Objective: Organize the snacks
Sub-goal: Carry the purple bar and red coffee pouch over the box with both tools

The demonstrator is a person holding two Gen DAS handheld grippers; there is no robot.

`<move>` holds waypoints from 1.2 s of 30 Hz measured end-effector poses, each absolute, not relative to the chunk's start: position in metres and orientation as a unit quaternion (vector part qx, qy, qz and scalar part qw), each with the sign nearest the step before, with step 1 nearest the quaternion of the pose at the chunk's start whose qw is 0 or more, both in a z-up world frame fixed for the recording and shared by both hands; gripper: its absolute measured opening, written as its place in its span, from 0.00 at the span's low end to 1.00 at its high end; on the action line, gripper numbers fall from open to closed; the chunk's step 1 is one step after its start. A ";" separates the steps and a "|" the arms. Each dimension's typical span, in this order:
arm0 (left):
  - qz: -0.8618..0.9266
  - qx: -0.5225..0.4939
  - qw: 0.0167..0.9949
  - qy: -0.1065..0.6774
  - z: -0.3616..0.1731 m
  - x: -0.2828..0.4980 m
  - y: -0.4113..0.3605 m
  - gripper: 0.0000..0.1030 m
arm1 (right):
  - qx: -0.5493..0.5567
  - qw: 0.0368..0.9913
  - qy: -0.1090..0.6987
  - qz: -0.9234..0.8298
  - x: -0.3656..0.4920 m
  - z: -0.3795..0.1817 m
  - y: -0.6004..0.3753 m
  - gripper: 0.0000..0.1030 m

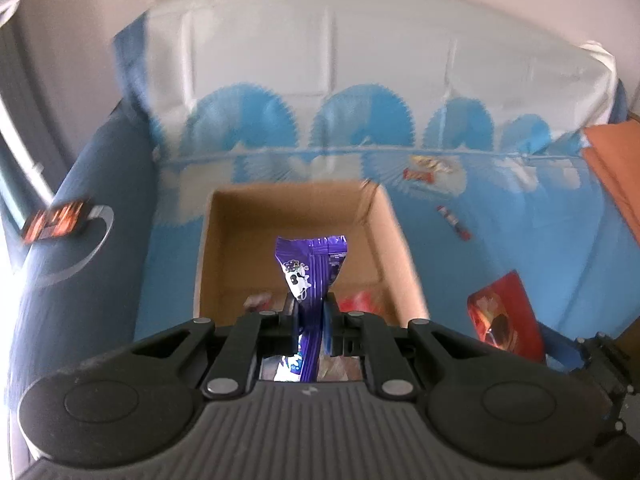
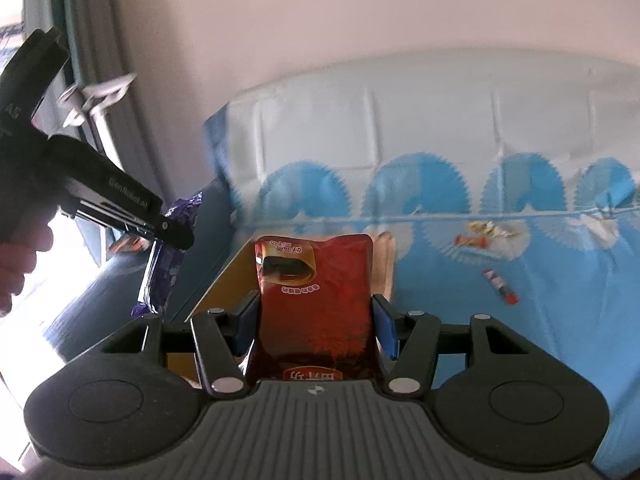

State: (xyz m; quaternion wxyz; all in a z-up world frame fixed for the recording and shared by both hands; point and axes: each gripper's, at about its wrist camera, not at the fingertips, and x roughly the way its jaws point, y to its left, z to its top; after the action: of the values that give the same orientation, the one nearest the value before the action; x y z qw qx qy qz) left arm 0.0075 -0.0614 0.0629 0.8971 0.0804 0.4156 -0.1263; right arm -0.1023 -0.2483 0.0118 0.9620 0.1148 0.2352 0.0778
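In the left wrist view my left gripper (image 1: pixel 310 304) is shut on a purple snack packet (image 1: pixel 312 264), which stands up between the pads over an open cardboard box (image 1: pixel 384 232). My right gripper (image 2: pixel 316 320) is shut on a red snack pouch (image 2: pixel 316 288), its blue pads against the pouch's two sides. That pouch (image 1: pixel 506 312) hangs just right of the box. In the right wrist view the left gripper (image 2: pixel 172 234) with the purple packet (image 2: pixel 164 276) is at the left, held by a hand, and the box (image 2: pixel 224 280) lies behind the pouch.
Red and white snacks (image 1: pixel 360 300) lie in the box's bottom. Loose snacks (image 1: pixel 430 170) and a small stick packet (image 1: pixel 454 222) lie on the blue-and-white cloth (image 1: pixel 500 240). An orange-black packet (image 1: pixel 56 220) rests on a dark blue cushion at the left. Something orange (image 1: pixel 616 160) is at the right edge.
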 end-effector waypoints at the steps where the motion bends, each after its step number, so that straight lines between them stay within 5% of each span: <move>1: -0.122 0.076 0.895 0.422 0.058 0.001 -0.053 0.12 | 0.108 0.961 0.241 0.086 -0.108 0.012 -0.239 0.59; 13: -0.090 0.067 0.888 0.447 0.004 -0.064 0.003 0.12 | 0.003 0.950 0.279 0.142 -0.145 0.006 -0.158 0.59; 36: -0.097 0.044 0.900 0.423 0.012 -0.073 0.021 0.12 | -0.032 0.946 0.287 0.146 -0.144 0.011 -0.137 0.59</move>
State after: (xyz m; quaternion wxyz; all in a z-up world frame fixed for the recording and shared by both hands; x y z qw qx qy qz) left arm -0.0728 0.0208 0.0122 0.8997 0.0436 0.4234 -0.0969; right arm -0.1436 -0.1367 0.0111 0.9462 -0.0325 0.2867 0.1461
